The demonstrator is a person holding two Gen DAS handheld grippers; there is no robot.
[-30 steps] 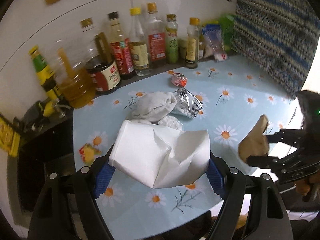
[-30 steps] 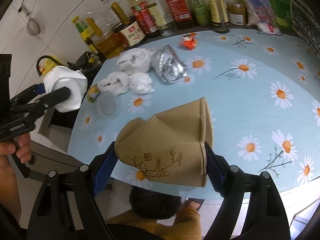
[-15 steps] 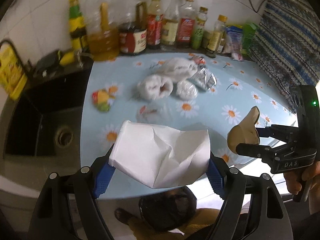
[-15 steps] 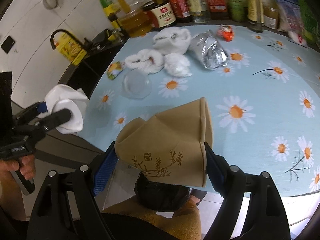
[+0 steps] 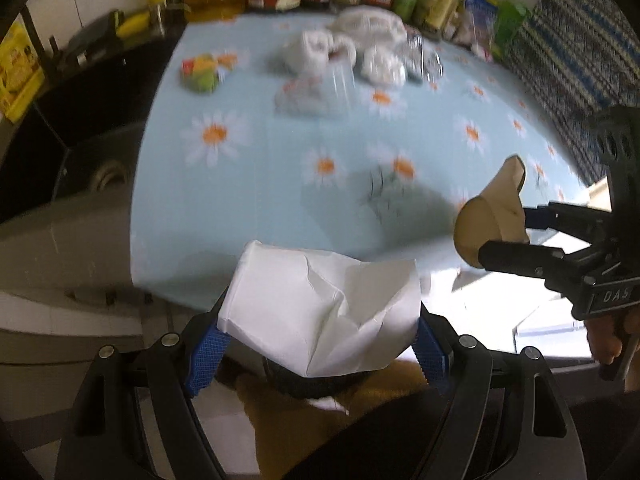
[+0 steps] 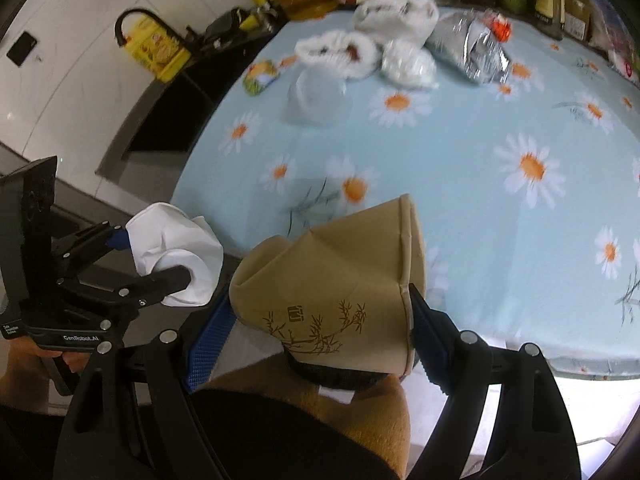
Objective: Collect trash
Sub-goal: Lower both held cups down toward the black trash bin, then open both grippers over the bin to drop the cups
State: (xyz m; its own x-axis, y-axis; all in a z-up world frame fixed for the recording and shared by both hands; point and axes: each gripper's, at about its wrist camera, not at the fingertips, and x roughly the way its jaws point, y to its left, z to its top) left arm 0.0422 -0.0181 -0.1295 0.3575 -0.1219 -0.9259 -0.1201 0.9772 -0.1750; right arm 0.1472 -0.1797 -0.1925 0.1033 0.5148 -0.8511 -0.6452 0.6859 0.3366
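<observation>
Left tongs (image 5: pixel 318 340) pinching a crumpled white paper cup (image 5: pixel 320 312), right tongs (image 6: pixel 320 332) squeezing a squashed tan paper cup (image 6: pixel 336 296), daisy-print table (image 6: pixel 500 208) at 12 o'clock.

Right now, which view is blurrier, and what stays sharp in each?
Left wrist view: tablecloth and bottles smeared by motion blur, white crushed cup crisp. Right wrist view: milder blur on the far trash, brown paper cup sharp; both bent by fisheye.

2 crushed paper cups (image 6: pixel 332 284) (image 5: pixel 320 312), 3 white bags (image 6: pixel 340 54), 1 foil wrapper (image 6: pixel 472 52), 2 tongs (image 5: pixel 320 344) (image 6: pixel 316 328).
</observation>
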